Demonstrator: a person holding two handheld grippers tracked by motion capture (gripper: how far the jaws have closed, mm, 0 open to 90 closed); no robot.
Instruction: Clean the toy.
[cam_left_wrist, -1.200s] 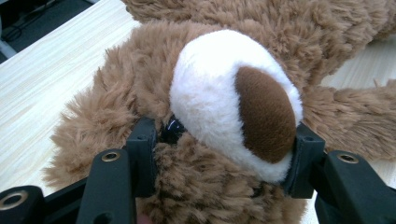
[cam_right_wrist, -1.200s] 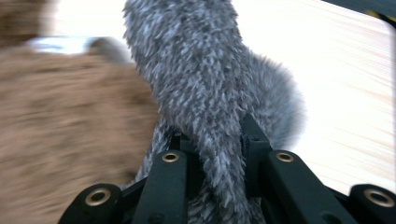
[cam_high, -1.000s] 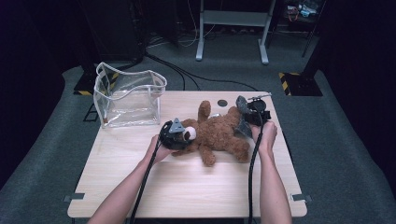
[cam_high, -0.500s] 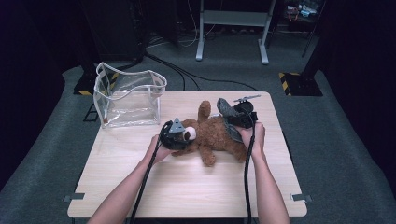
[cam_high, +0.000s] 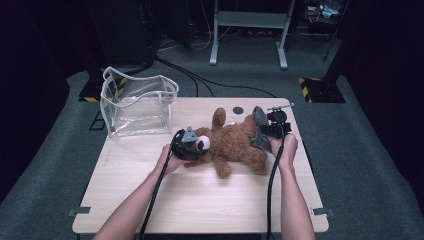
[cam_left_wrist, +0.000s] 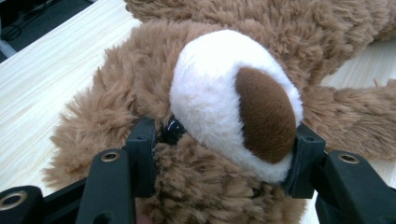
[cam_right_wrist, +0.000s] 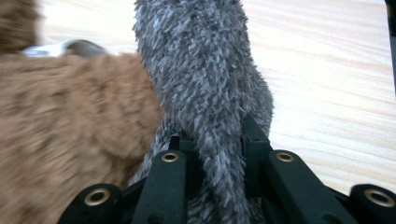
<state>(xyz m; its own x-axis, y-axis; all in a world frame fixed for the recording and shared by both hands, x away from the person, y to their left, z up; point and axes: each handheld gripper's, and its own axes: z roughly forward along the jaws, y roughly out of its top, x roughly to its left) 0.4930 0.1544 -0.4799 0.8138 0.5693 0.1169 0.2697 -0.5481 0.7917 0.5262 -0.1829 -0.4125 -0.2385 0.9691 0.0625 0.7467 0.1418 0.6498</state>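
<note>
A brown teddy bear lies on its back across the wooden table, head to the left. My left gripper is shut on the bear's head, its jaws pressing each side of the white muzzle with the brown nose. My right gripper is at the bear's right end, shut on a grey plush piece that rises between its jaws. The grey plush piece sticks up beside the bear's brown fur. I cannot tell whether it is part of the bear.
A clear plastic bag with white trim stands open at the table's back left corner. A small dark round disc lies on the table behind the bear. The table's near half is bare wood.
The right gripper, holding the grey piece, swung left over the bear and has come back to the right. The left gripper and the bear's head have stayed put.
</note>
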